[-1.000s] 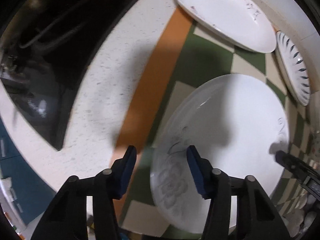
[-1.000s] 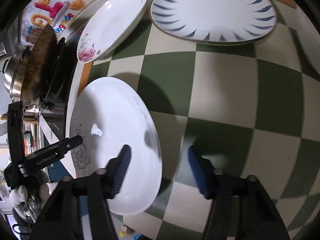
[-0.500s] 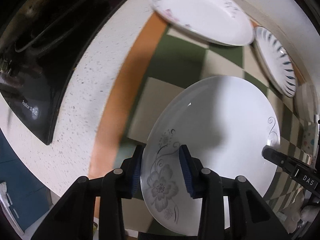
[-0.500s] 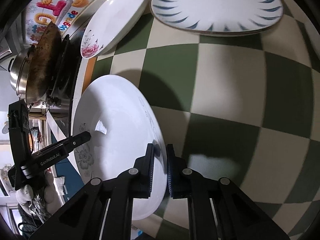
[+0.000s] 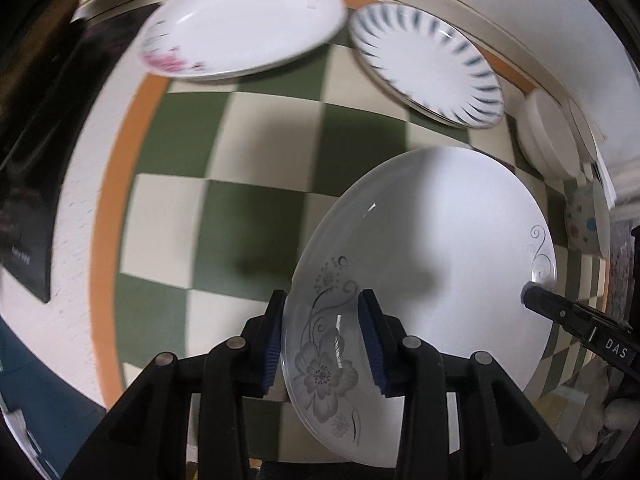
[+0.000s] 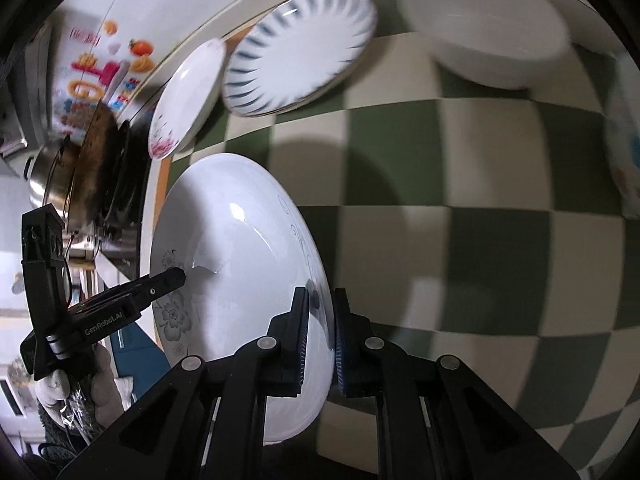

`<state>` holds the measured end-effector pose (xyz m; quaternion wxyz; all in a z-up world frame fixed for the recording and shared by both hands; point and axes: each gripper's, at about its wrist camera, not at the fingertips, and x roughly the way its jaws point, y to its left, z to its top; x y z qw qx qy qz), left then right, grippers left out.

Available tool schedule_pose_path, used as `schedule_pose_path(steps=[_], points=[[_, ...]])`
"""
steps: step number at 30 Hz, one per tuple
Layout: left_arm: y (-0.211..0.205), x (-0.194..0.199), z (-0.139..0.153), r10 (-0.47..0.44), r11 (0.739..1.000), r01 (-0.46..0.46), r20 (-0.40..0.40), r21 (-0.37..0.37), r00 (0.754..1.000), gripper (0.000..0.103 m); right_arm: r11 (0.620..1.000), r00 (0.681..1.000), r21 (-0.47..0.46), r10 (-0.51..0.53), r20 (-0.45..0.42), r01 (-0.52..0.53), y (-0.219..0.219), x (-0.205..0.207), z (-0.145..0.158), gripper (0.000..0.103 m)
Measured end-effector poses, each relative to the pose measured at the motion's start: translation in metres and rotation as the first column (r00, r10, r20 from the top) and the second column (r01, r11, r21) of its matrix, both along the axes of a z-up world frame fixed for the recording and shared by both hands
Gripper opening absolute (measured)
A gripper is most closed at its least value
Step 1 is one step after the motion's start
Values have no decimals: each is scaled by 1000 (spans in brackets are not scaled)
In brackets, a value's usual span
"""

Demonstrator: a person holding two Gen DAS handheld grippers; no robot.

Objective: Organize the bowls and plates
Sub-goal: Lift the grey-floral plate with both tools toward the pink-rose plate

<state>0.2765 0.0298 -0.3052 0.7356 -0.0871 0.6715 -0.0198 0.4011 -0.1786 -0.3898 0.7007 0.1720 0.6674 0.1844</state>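
A large white plate with a grey flower print (image 5: 440,232) (image 6: 240,240) is held tilted above the checkered mat by both grippers. My left gripper (image 5: 322,340) is shut on its rim at the flower; it also shows in the right wrist view (image 6: 176,278). My right gripper (image 6: 320,336) is shut on the opposite rim; its tip shows in the left wrist view (image 5: 532,294). A pink-flower plate (image 5: 244,26) (image 6: 186,100) and a blue-striped plate (image 5: 428,66) (image 6: 298,50) lie at the back. A white bowl (image 6: 488,46) (image 5: 548,140) stands at the back right.
A green and cream checkered mat with an orange border (image 5: 256,224) (image 6: 480,220) covers the counter. A black stove (image 5: 28,152) with a pan and pot (image 6: 68,176) is to the left. A dotted cup (image 5: 582,224) (image 6: 624,168) stands at the right. The wall runs along the back.
Both grippers closed on the flower plate's opposite rims and lifted it off the mat, and it now tilts. The views swung toward the back plates and the bowl.
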Motion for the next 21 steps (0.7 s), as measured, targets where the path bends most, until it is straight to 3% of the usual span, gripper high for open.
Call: schedule_pose_path(steps=[5,16,18,21], points=[[-1,5,-13,-32,999,32,-20,6,999,33,999,999,-7,-46,-16,46,-24,-2,-12,14],[-15,24,-24,-51,997,54,-62,54,997,33,998,997,-3,-69,-45,69,-34,3,-29,14],[-49,56,-41,-49,996,54,-71,65,996,33,998,996,-2,-70,-54,70,-35,5,-32,14],[-54,58,-41,-47,996,52,-72,70,996,34,998,996,-6,-66,-64,65,-35,4,-35,14]])
